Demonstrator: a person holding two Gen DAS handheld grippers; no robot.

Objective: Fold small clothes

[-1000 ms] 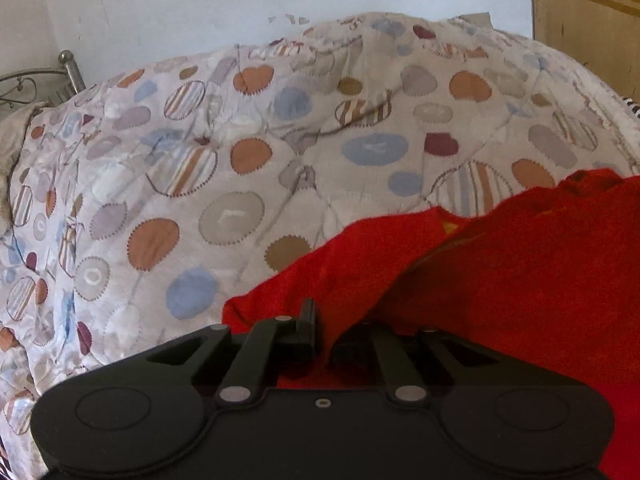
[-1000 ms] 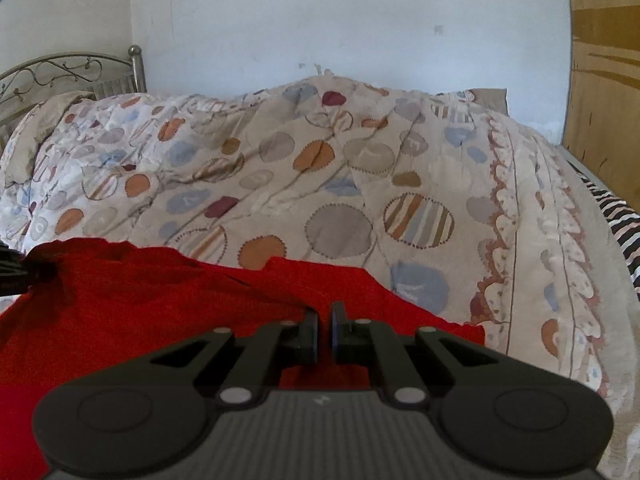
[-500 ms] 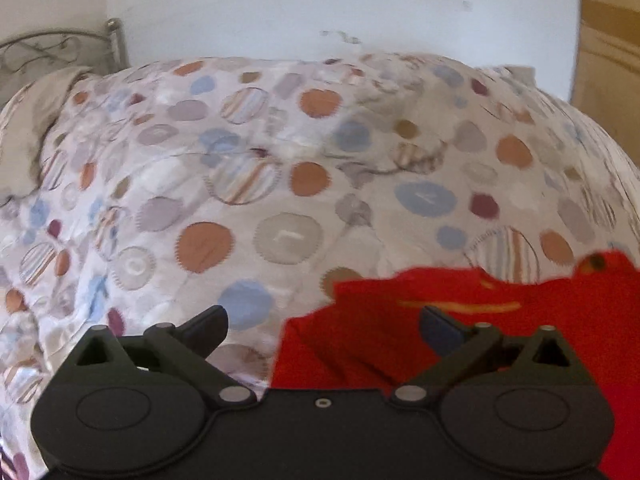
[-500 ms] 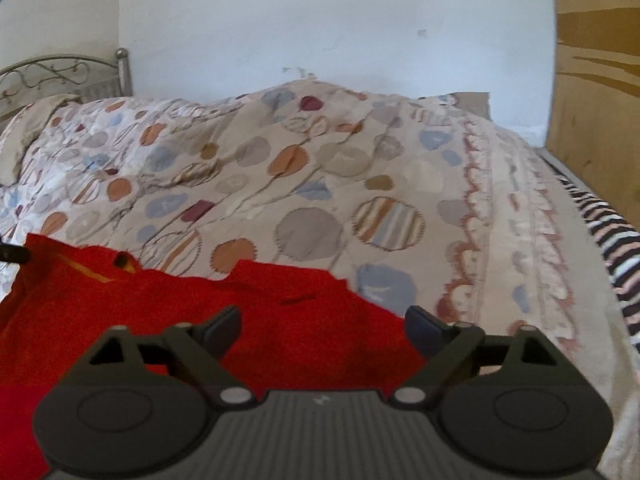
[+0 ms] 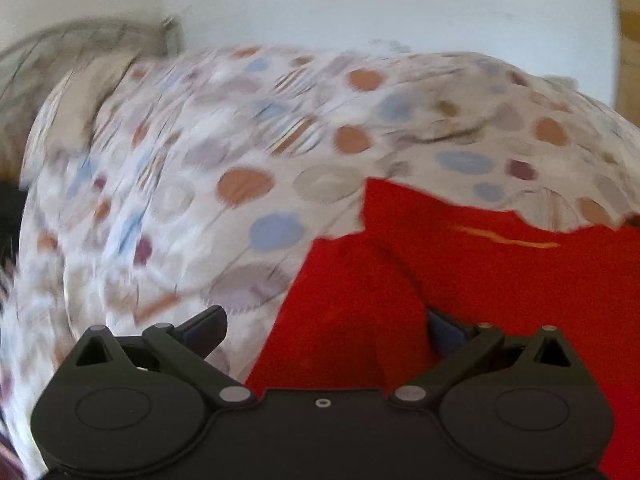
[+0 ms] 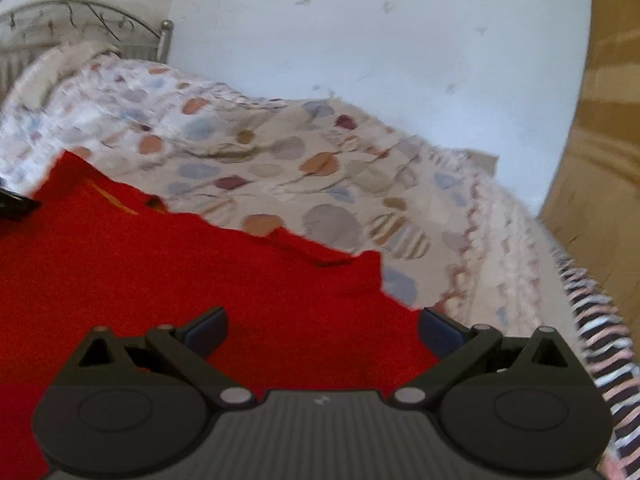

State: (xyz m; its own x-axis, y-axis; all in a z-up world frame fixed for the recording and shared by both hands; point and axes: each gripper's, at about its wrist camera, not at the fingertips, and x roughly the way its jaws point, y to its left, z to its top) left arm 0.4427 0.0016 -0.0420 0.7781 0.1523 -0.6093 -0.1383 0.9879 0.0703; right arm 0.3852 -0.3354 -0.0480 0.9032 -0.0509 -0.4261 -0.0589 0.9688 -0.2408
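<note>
one red garment, cut off by the frame's edge, lies on the blurred quilt beneath both left tongs and right tongs, spread wide, empty.

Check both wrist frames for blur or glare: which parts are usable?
Left wrist: heavy motion smear across the dotted quilt and headboard; left gripper and red garment stay fairly sharp. Right wrist: milder smear, worst on the striped fabric at the edge; right gripper crisp. No glare; fisheye bends both.

L gripper jaws wide | over red garment | on quilt
</note>
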